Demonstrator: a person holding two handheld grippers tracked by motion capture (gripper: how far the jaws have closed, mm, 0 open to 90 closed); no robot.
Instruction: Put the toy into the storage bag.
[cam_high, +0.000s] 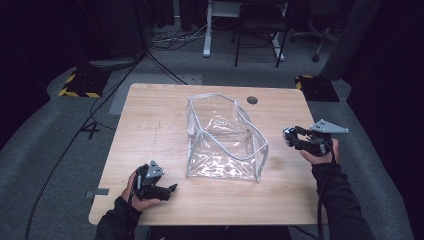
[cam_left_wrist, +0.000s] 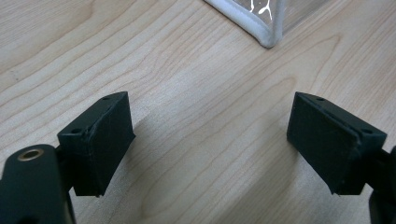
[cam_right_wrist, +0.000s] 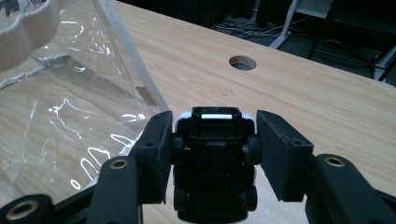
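we have the toy car (cam_right_wrist: 214, 158) clamped in our right gripper (cam_high: 295, 137), held just beside the clear bag (cam_high: 225, 137) standing mid-table (cam_high: 150, 115). our left gripper (cam_left_wrist: 210, 140) waits wide open and empty. dropping the car in remains.

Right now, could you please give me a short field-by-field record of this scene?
surface: wooden table with a round hole near its far edge
main item: clear plastic bag with white piping, standing open mid-table
right gripper: jaws shut on a small black toy car, held beside the bag's right side
left gripper: jaws wide apart, nothing between them, at the near left of the table
bag corner: just ahead of the left gripper, not touched
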